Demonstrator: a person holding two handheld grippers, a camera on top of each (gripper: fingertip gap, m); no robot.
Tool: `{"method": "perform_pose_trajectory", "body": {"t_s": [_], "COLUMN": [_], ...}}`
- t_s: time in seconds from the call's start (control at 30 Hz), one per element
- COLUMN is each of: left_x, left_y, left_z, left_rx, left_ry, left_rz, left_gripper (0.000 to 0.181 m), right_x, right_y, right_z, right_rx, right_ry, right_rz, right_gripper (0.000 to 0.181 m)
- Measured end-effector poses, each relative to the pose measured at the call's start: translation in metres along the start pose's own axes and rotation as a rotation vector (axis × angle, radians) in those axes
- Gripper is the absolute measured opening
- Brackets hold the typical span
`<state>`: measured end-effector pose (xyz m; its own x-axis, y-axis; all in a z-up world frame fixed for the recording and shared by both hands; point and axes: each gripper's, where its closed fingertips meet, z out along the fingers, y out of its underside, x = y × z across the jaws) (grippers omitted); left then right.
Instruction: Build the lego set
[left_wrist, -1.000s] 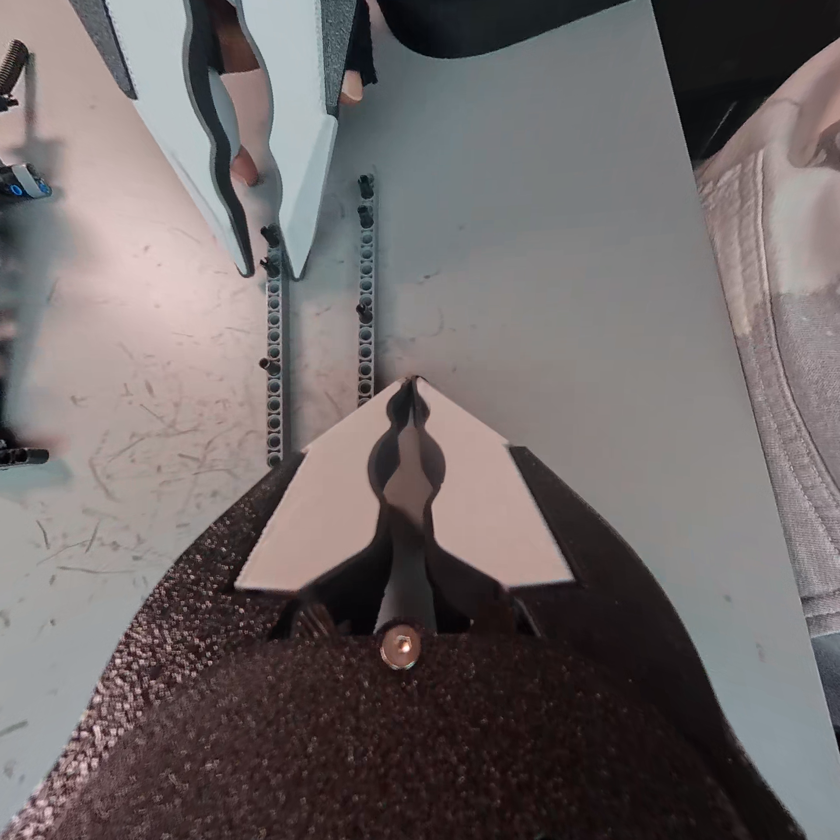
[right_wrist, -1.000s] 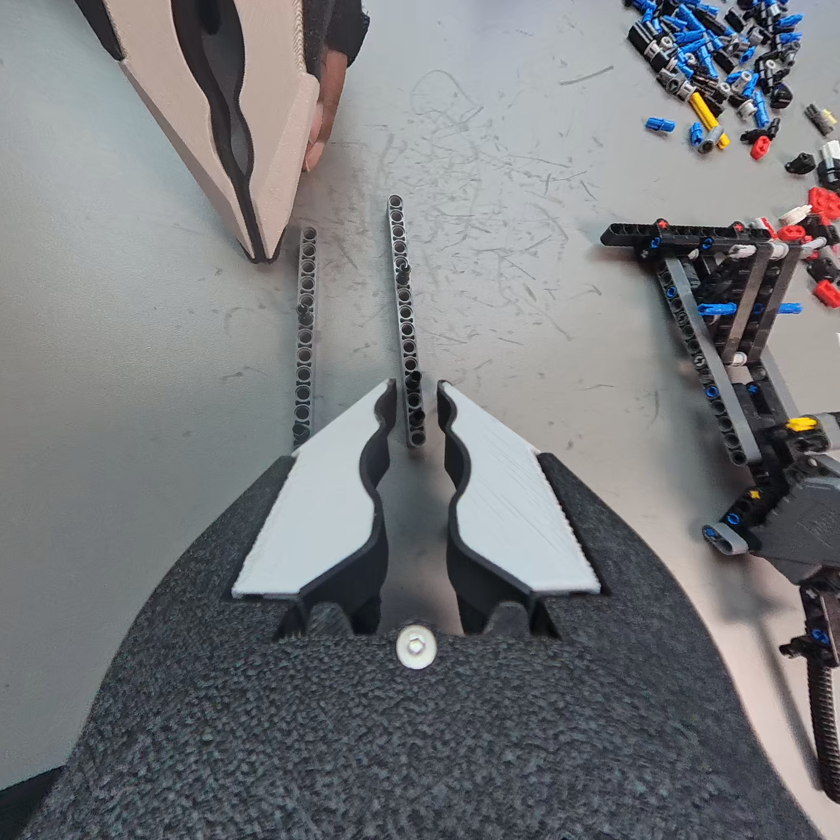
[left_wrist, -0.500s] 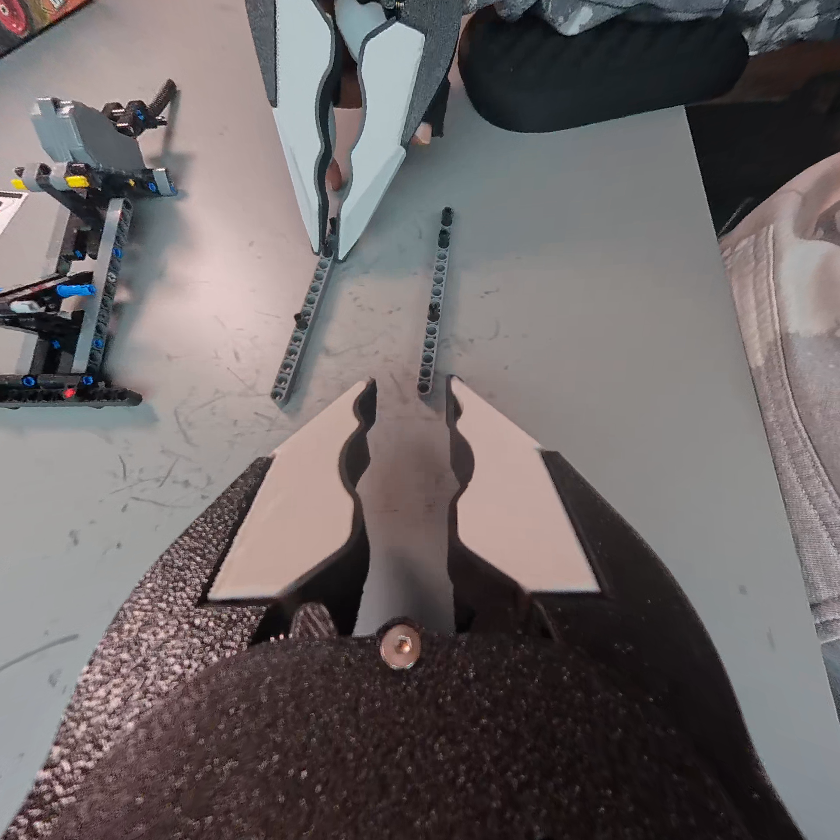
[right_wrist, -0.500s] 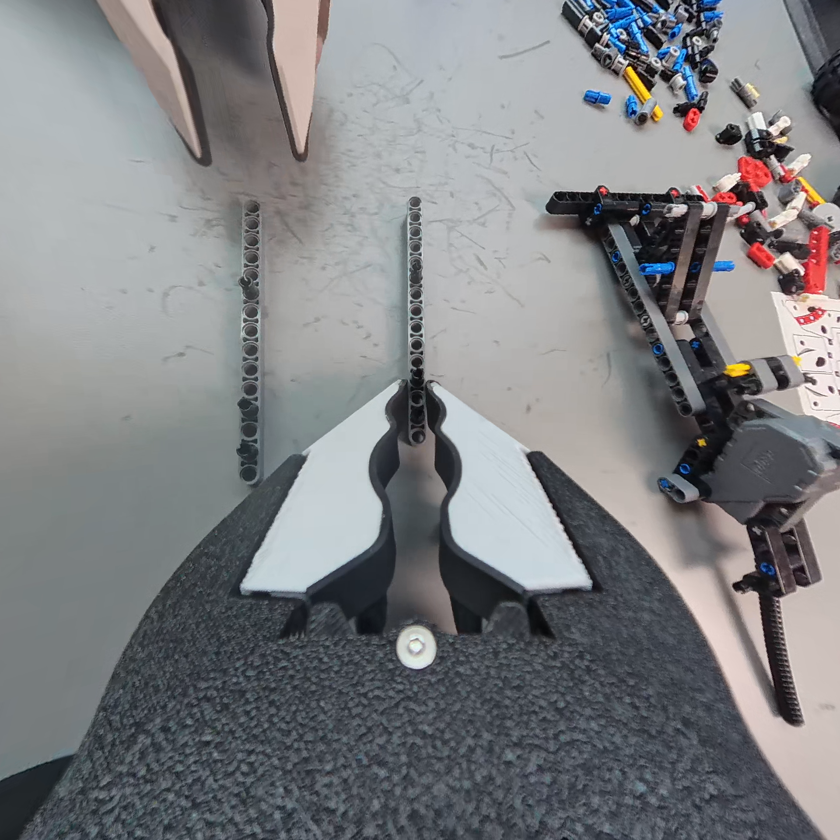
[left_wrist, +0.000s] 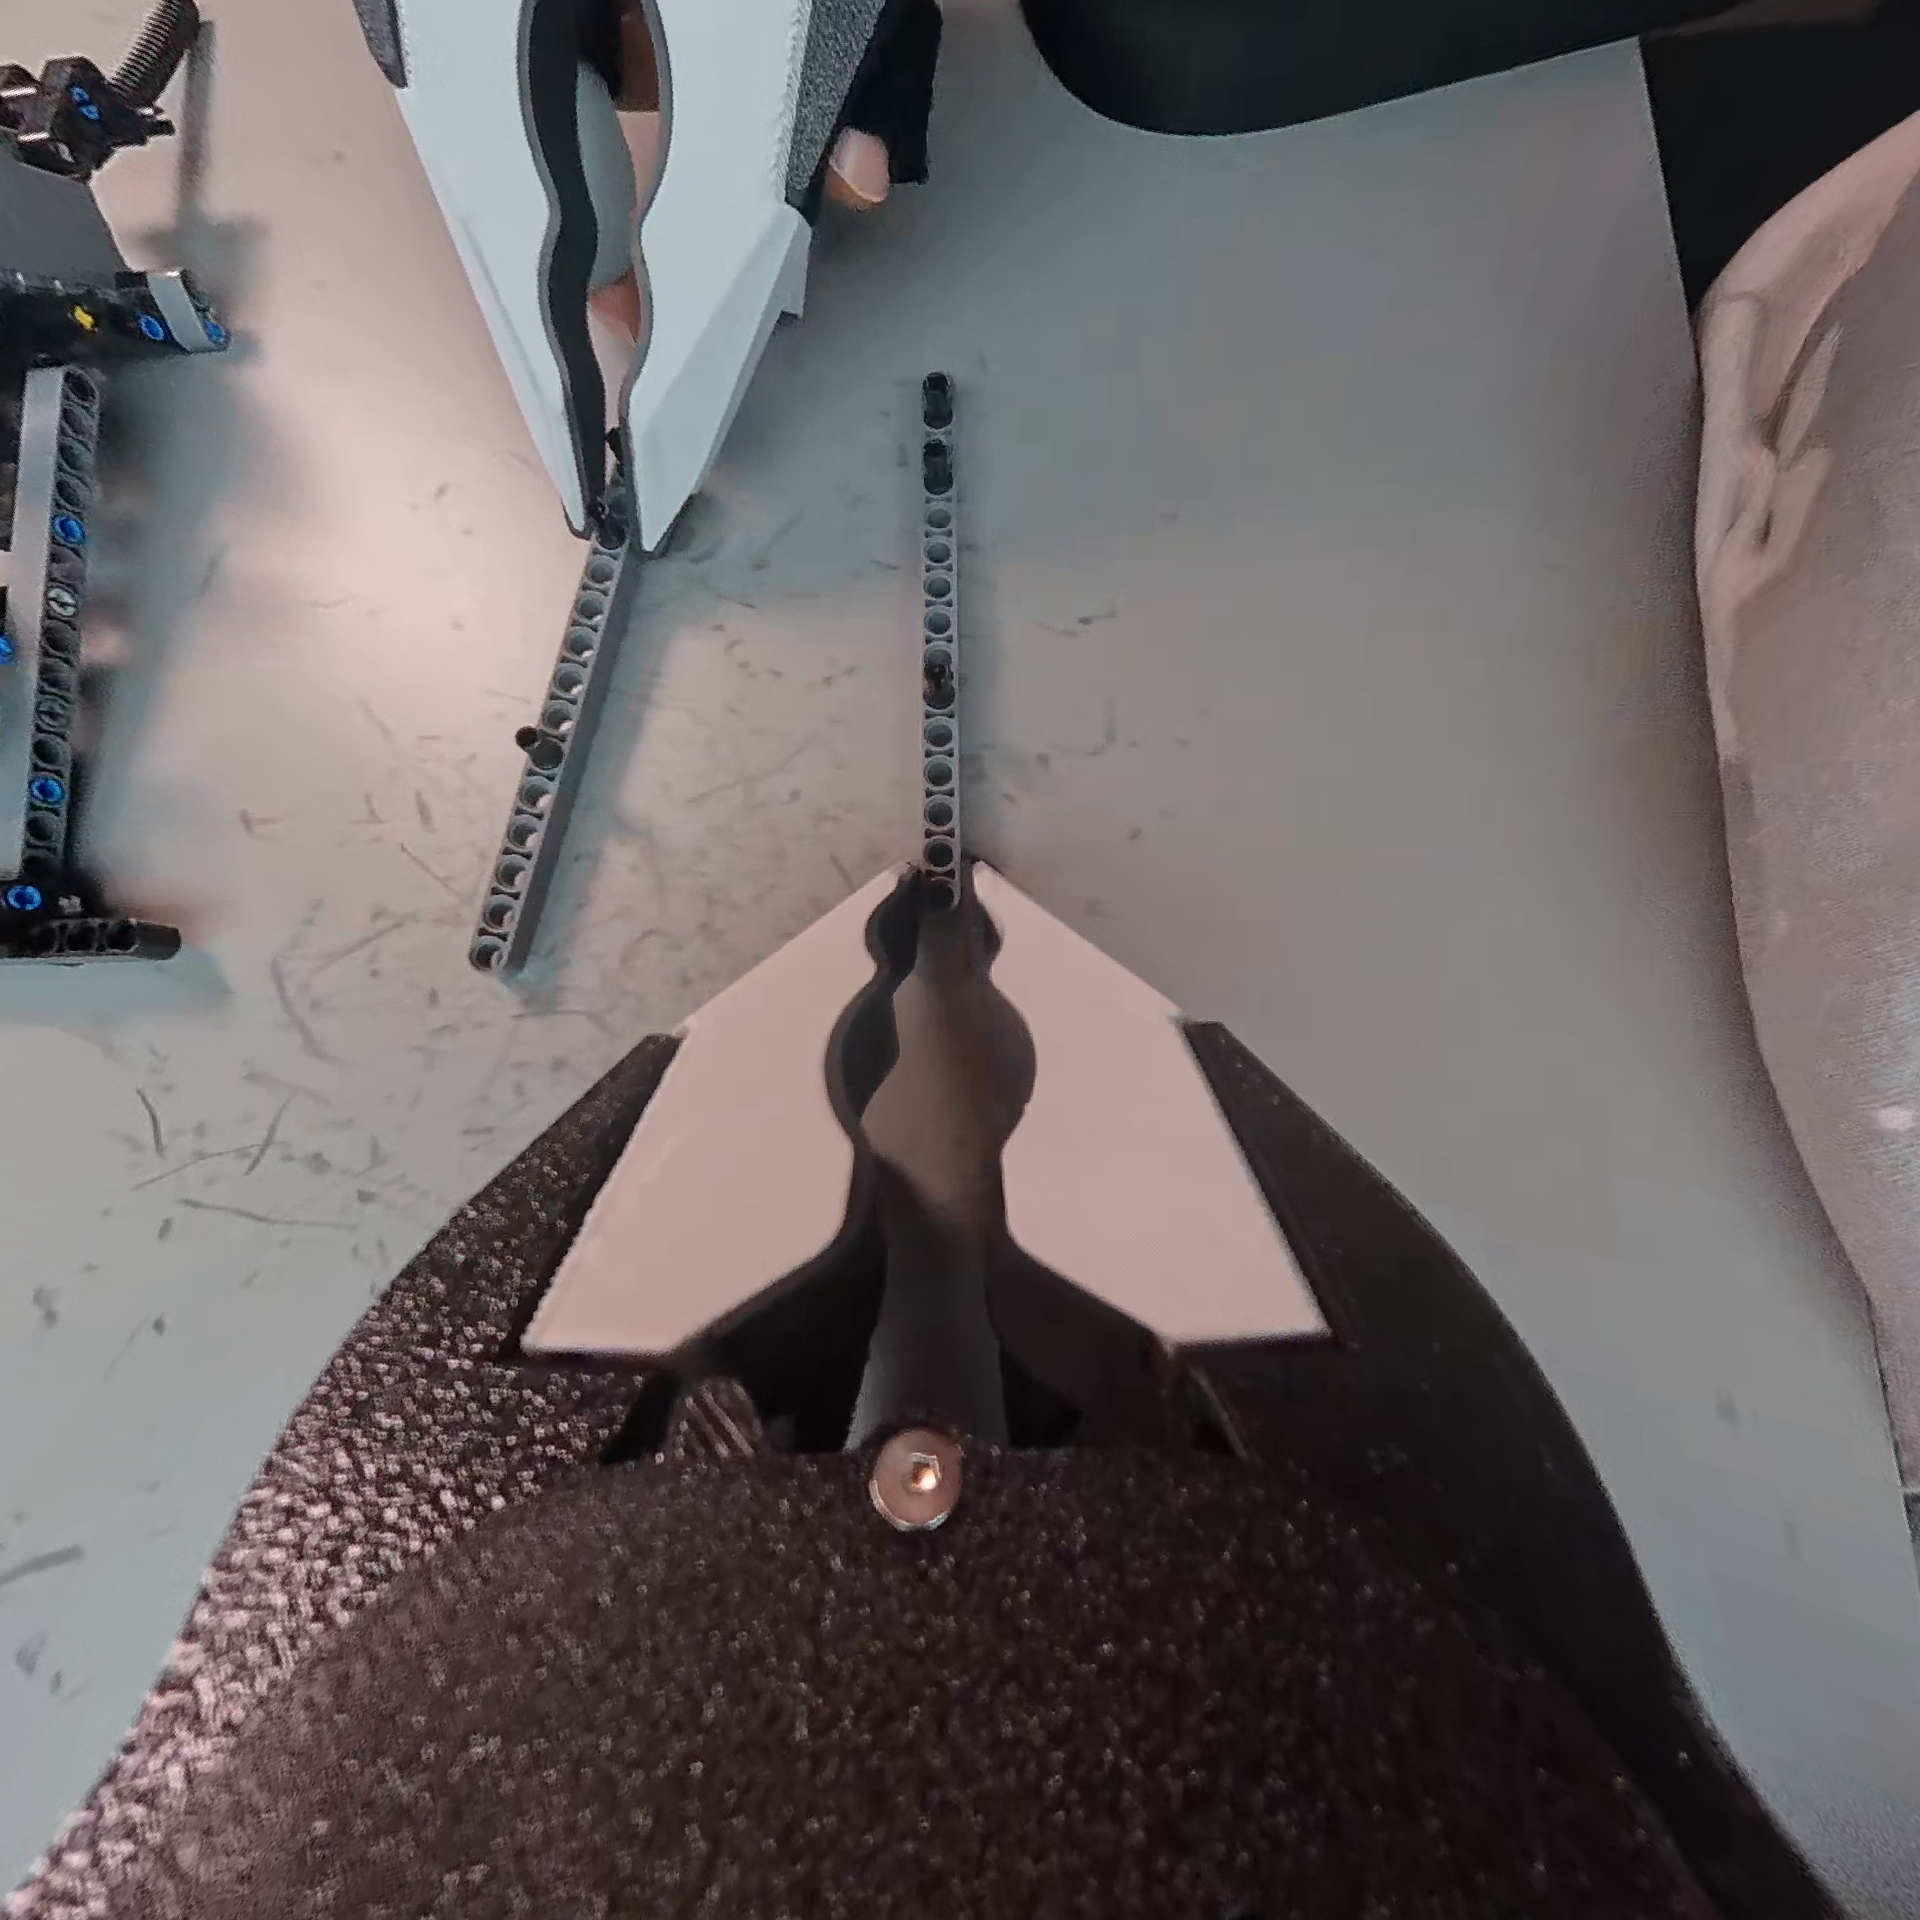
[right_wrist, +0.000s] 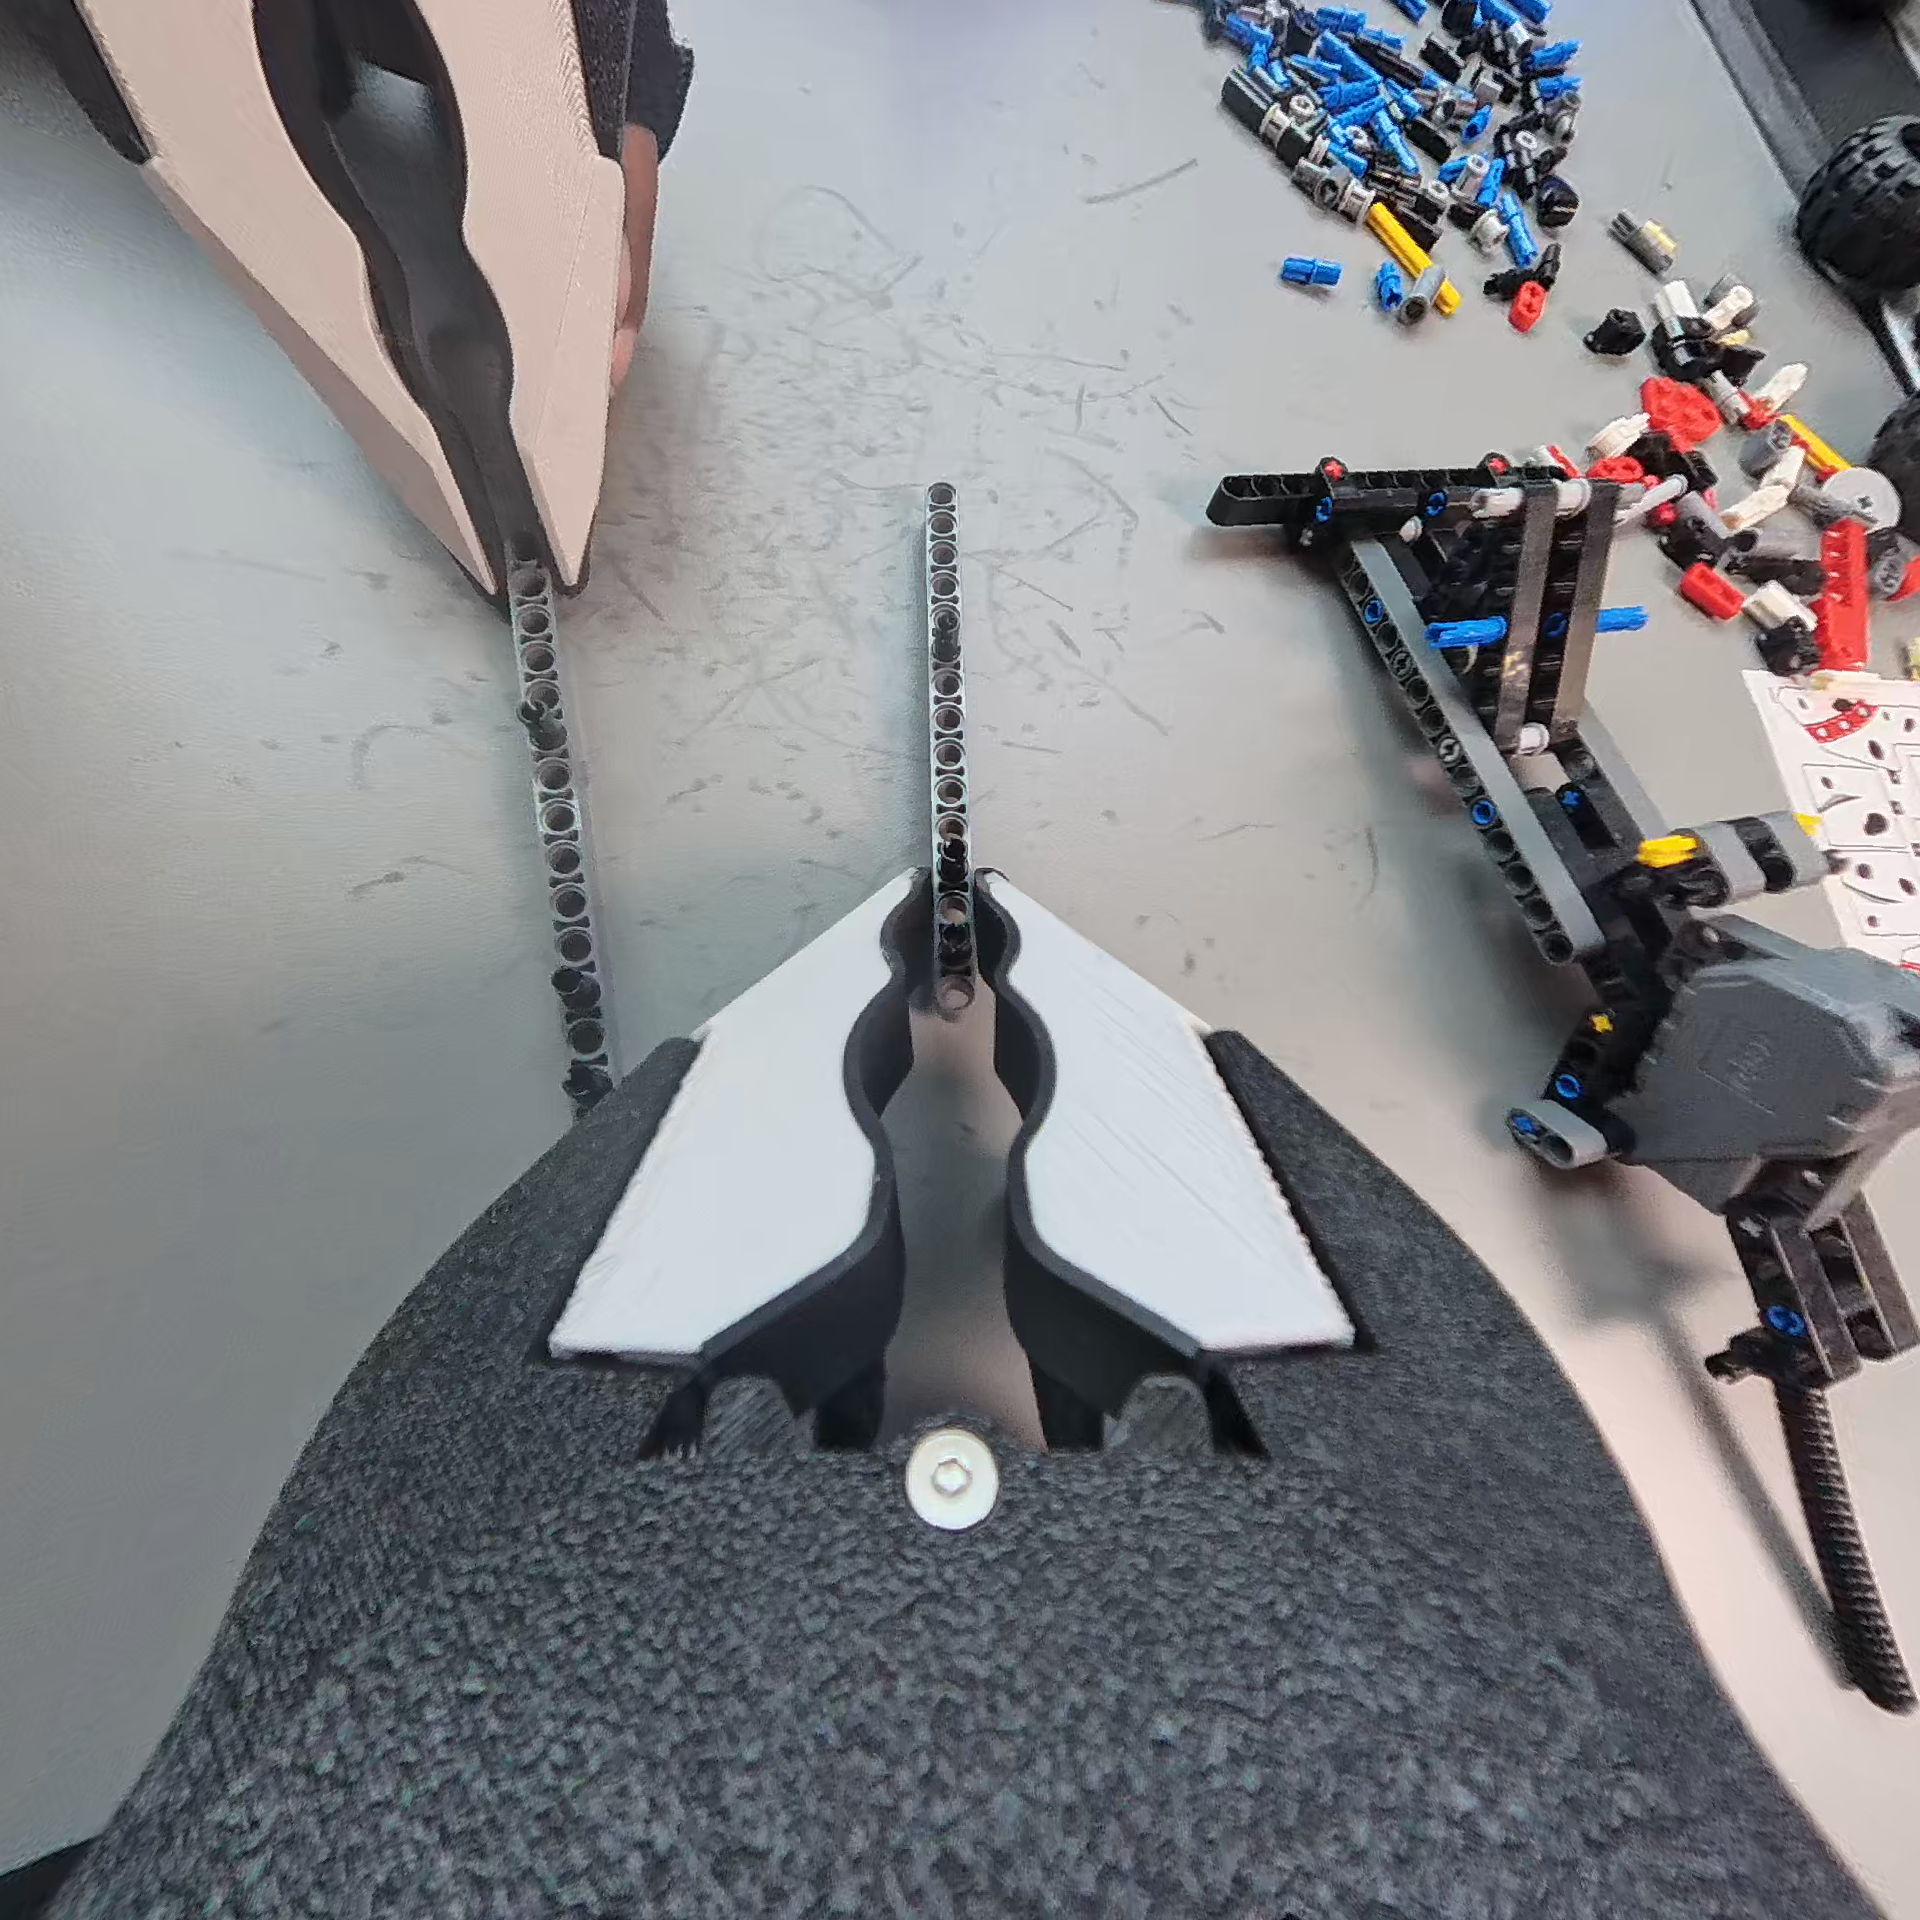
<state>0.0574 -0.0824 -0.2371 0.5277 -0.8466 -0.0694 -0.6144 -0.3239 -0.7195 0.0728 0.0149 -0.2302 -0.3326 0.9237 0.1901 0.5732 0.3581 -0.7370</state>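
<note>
Lego beams on table: left gripper (left_wrist: 943, 883) pinched on near end of one beam (left_wrist: 938, 644), right gripper (right_wrist: 954, 894) clamped on other beam (right_wrist: 945, 727) at 12 o'clock; light, stiff, thin, slippery plastic; end grip levers easily, pins (left_wrist: 938, 675) may snag

Left gripper (left_wrist: 943, 883) closed on near end of grey beam (left_wrist: 938, 634). Right gripper (left_wrist: 613, 520) apparently pinches second beam's (left_wrist: 551, 748) far end; table (left_wrist: 1299, 623) scratched.
</note>
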Motion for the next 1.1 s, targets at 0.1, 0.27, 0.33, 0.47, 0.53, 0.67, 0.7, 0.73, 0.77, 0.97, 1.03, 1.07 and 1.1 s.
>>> {"method": "perform_pose_trajectory", "body": {"t_s": [0.1,0.27,0.33,0.47,0.53,0.67,0.7,0.73,0.77,0.97,1.03,1.07,1.1], "left_x": [-0.002,-0.002,0.003,0.013,0.015,0.011,0.009,0.005,0.002,-0.014,-0.014,-0.015,-0.016], "left_y": [-0.002,-0.005,-0.005,-0.004,-0.004,0.0,0.003,0.005,0.007,0.016,0.016,0.016,0.017], "left_z": [0.002,0.006,0.005,0.002,0.001,-0.003,-0.004,-0.006,-0.007,-0.016,-0.017,-0.017,-0.016], "left_rx": [-0.002,-0.002,-0.003,0.005,0.008,0.006,0.003,0.0,0.0,0.004,0.008,0.006,0.003], "left_ry": [-0.027,0.023,0.064,0.165,0.184,0.134,0.114,0.093,0.082,0.005,-0.002,-0.014,-0.026], "left_rz": [-0.022,-0.075,-0.071,-0.058,-0.063,-0.028,-0.009,-0.009,-0.018,0.022,0.029,0.033,0.041], "left_gripper": [0.009,0.01,0.01,0.01,0.009,0.009,0.009,0.009,0.009,0.009,0.01,0.012,0.012], "right_x": [0.0,0.003,-0.004,-0.012,-0.015,-0.023,-0.023,-0.023,-0.022,-0.024,-0.025,-0.025,-0.025], "right_y": [0.0,-0.002,-0.004,-0.004,-0.003,0.0,0.001,0.001,0.001,-0.001,-0.001,-0.002,-0.002], "right_z": [0.0,-0.001,-0.002,-0.008,-0.011,-0.013,-0.013,-0.013,-0.012,-0.009,-0.009,-0.009,-0.009], "right_rx": [0.002,0.011,0.019,0.035,0.038,0.021,0.022,0.017,0.011,0.012,0.008,0.006,0.005], "right_ry": [-0.033,-0.115,-0.192,-0.285,-0.286,-0.276,-0.262,-0.245,-0.231,-0.174,-0.172,-0.171,-0.169], "right_rz": [0.036,0.166,0.19,0.236,0.229,0.167,0.151,0.139,0.126,0.075,0.068,0.064,0.059], "right_gripper": [0.008,0.005,0.005,0.003,0.004,0.006,0.006,0.005,0.005,0.007,0.011,0.011,0.011]}}
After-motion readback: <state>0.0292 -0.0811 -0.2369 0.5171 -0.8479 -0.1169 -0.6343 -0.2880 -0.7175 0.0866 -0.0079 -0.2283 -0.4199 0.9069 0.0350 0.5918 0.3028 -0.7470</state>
